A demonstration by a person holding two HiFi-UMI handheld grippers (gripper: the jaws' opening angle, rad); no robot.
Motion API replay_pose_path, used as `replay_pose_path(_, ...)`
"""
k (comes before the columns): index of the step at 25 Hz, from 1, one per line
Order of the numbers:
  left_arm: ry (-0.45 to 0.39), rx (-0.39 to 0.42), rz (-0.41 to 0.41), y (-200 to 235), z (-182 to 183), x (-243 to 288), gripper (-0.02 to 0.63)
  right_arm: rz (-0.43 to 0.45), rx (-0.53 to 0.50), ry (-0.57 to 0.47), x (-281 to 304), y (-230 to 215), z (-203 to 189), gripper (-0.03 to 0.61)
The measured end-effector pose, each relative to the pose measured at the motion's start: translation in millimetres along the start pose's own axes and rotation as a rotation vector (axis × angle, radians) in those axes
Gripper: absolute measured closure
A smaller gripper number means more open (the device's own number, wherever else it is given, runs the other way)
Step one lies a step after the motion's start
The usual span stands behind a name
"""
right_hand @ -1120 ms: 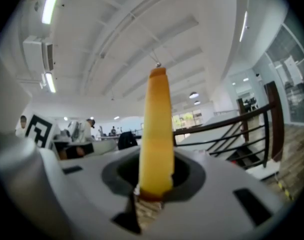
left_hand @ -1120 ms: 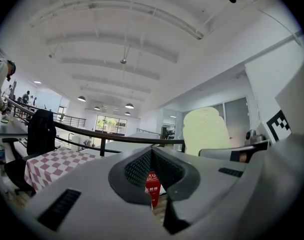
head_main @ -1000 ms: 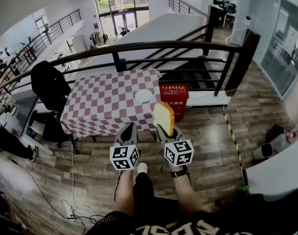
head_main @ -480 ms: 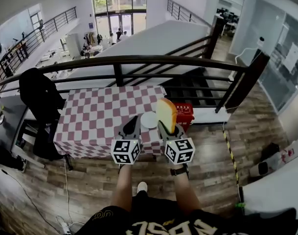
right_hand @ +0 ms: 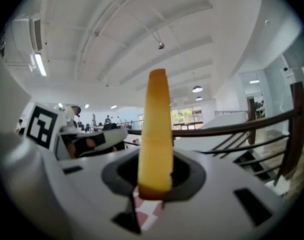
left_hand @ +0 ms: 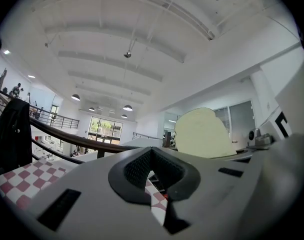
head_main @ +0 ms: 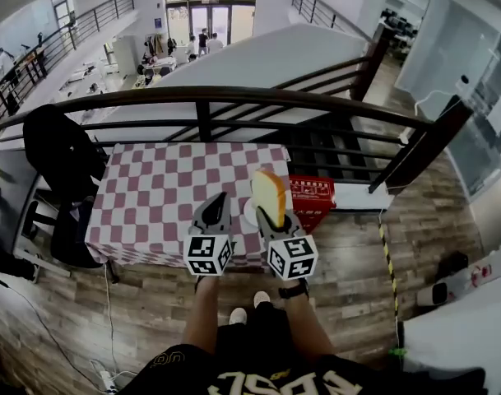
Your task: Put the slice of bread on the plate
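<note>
A yellow-crusted slice of bread (head_main: 271,196) stands upright, edge on, in my right gripper (head_main: 272,216), which is shut on its lower end. From the right gripper view the slice (right_hand: 155,134) rises between the jaws of that gripper (right_hand: 154,181). The white plate (head_main: 248,213) lies on the red-and-white checked table (head_main: 151,196) near its front right corner, partly hidden behind the slice. My left gripper (head_main: 218,202) hovers beside it, shut and empty. In the left gripper view its jaws (left_hand: 152,173) meet, with the slice (left_hand: 204,134) off to the right.
A dark railing (head_main: 234,97) runs behind the table. A black chair with a jacket (head_main: 61,151) stands at the table's left. A red box (head_main: 312,196) sits on the floor at the table's right, next to stairs going down.
I have walked up to the table. Both grippers, the right one carrying the slice, moved from over the floor to the table's front edge beside the plate.
</note>
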State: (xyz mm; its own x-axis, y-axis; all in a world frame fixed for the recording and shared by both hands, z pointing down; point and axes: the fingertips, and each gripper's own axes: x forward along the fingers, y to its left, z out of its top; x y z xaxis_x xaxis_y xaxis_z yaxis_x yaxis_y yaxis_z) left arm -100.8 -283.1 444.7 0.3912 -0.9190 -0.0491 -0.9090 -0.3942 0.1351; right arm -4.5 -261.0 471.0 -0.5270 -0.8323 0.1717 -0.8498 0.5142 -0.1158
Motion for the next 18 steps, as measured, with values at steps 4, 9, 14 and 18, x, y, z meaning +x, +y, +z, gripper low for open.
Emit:
replay_pose_path(4, 0.05, 0.002, -0.014, 3, -18, 24, 0.595, -0.016, 0.061, 0.001, 23, -27, -5, 0.482)
replay_pose_path(9, 0.082, -0.053, -0.06, 4, -33, 54, 0.595, 0.0, 0.084, 0.105, 59, -54, -25, 0.482)
replay_pose_path(14, 0.173, -0.081, -0.02, 18, -73, 72, 0.595, 0.002, 0.121, 0.179, 80, -71, -56, 0.482)
replay_pose_path(18, 0.247, -0.095, -0.012, 23, -104, 83, 0.595, -0.013, 0.167, 0.243, 93, -88, -85, 0.482)
